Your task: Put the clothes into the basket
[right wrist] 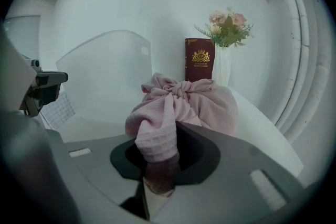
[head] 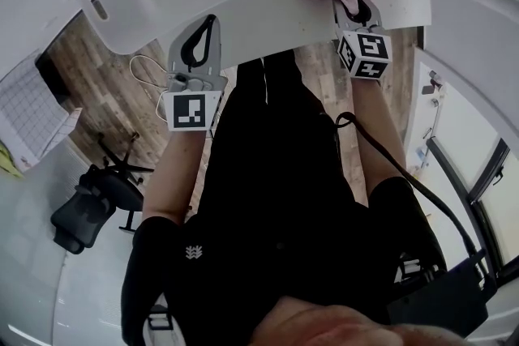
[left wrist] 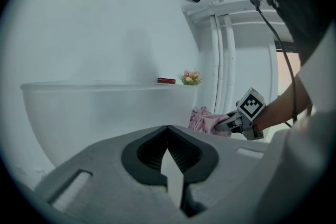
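The bunched pink cloth (right wrist: 184,102), lying on the white table (right wrist: 262,134) at the right, was pinched by a near fold in the right gripper (right wrist: 157,162), presumably for lifting to the basket, while the left gripper (left wrist: 168,139) was held shut and empty at the left.

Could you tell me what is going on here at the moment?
A person is working with two tongs. The right tongs are shut on a fold of the crumpled pink waffle-weave cloth, which lies on the white table. The left tongs are shut and empty, apart from the cloth. The cloth is not yet in a basket.
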